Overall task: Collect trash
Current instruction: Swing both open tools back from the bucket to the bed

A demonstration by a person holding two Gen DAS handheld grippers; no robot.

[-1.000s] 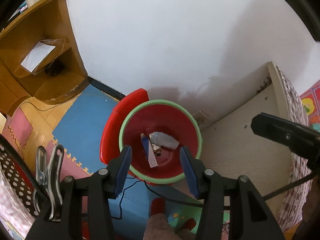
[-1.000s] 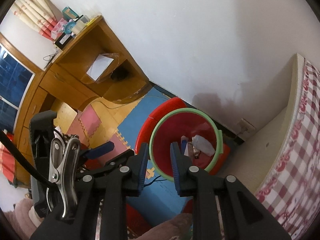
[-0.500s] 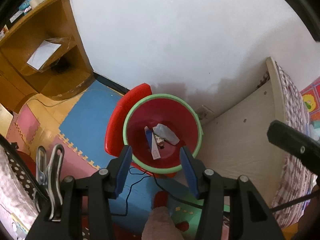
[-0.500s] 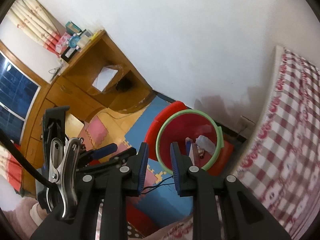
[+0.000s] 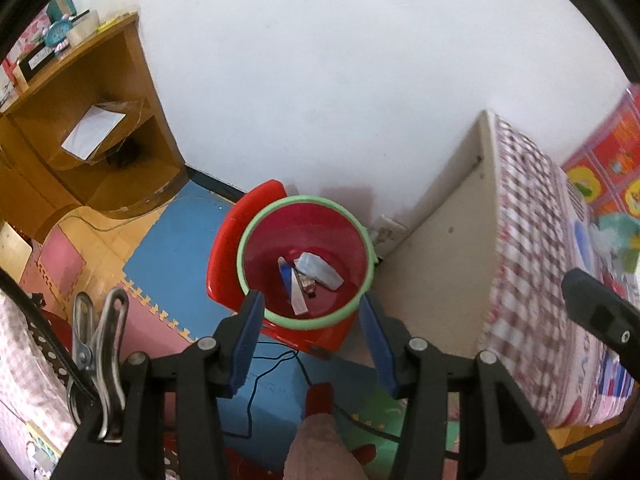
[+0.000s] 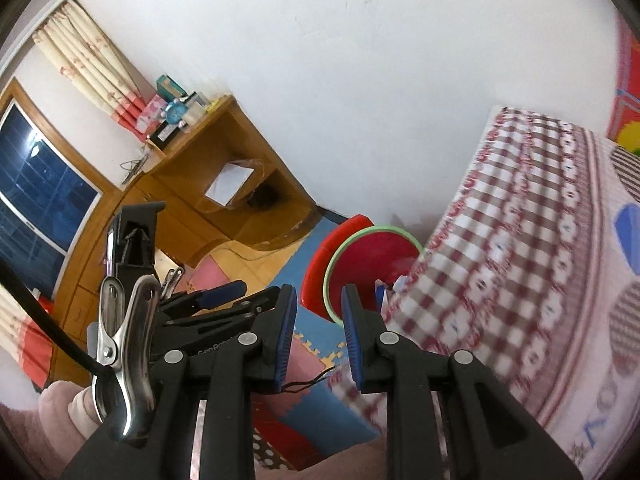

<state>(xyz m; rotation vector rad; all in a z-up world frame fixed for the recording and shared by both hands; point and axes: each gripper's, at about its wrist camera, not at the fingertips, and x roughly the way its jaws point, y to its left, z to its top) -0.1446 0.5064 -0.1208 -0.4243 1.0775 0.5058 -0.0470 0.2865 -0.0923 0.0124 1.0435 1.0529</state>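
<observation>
Several scraps of trash [image 5: 310,280] lie at the bottom of the red bucket [image 5: 256,264] with its pale green rim, which sits on a red plastic stool [image 5: 224,256] between the wooden desk [image 5: 80,152] and the bed [image 5: 532,280]. In the left wrist view the left gripper [image 5: 310,344] hangs above the bucket, spread wide and holding nothing. The scraps look like a crumpled clear wrapper, a flat white strip and a blue-ended piece: all probably very light, thin and limp, the film likely slippery, so a pinch across a folded edge or the strip's middle should hold best. The bucket looks like smooth, stiff plastic, round and tapering downward.

In the right wrist view the right gripper [image 6: 318,336] is narrowly parted and holds nothing. Beyond it the bucket [image 6: 360,256] is half hidden by the bed's [image 6: 520,280] soft red-checked sheet. Foam puzzle mats [image 6: 308,344] cover the floor.
</observation>
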